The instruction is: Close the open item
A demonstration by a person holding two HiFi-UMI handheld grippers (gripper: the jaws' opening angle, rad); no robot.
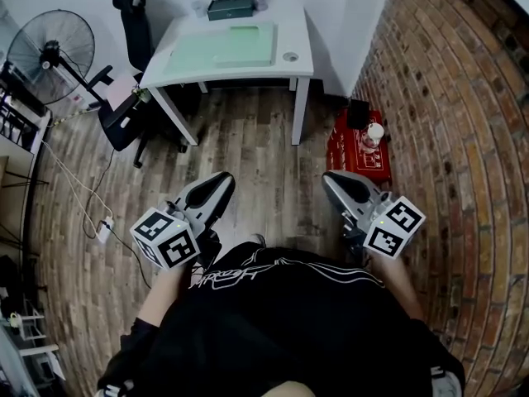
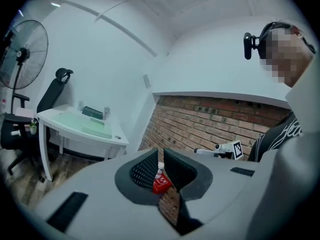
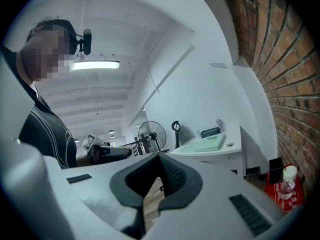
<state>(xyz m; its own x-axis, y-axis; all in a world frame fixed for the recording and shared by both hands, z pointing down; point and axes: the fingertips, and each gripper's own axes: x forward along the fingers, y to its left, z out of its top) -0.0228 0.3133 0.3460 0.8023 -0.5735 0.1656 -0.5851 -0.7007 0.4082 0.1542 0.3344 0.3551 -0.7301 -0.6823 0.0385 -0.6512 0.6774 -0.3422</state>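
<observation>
I'm holding the grey plastic left gripper [image 1: 220, 182] and right gripper [image 1: 332, 182] over the wood-plank floor [image 1: 248, 139], ribbed jaws pressed together, empty. The dark green rectangular box [image 1: 231, 7] is sitting on the smooth white desk [image 1: 302, 25], well apart from both.

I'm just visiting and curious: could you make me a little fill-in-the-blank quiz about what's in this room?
The white desk carries a ___ mat.
The red crate with a bottle stands by the ___ wall.
The pedestal fan stands on the person's ___ side.
The left hand-held gripper and the right hand-held gripper both have their jaws ___.
Missing words: green; brick; left; shut.
</observation>
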